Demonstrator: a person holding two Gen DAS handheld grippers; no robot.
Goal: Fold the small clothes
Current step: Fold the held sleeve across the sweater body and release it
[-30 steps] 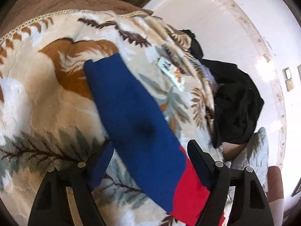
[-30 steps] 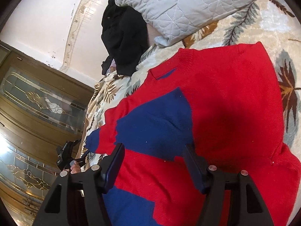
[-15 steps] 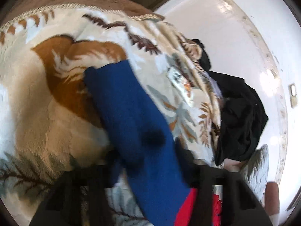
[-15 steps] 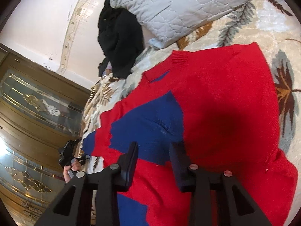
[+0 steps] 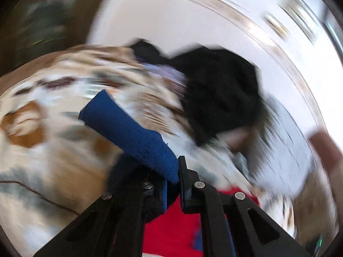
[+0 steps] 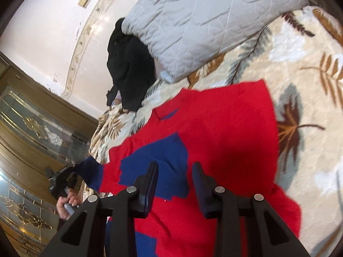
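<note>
Risked losing blue sleeve [image 5: 128, 132] from clamped left hand-held gripper [image 5: 171, 184] mid-swing; right hand-held gripper [image 6: 174, 184] half-open, empty.

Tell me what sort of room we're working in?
Most likely a bedroom: the red and blue knit sweater lies on a plush leaf-patterned blanket, with a grey quilted pillow at its head.

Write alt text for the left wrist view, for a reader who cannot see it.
The black left gripper is shut on the blue knitted sleeve of a red and blue sweater, the sleeve raised off a cream leaf-patterned plush blanket. A heap of black clothes lies beyond, against a white wall; the frame is heavily motion-blurred.
</note>
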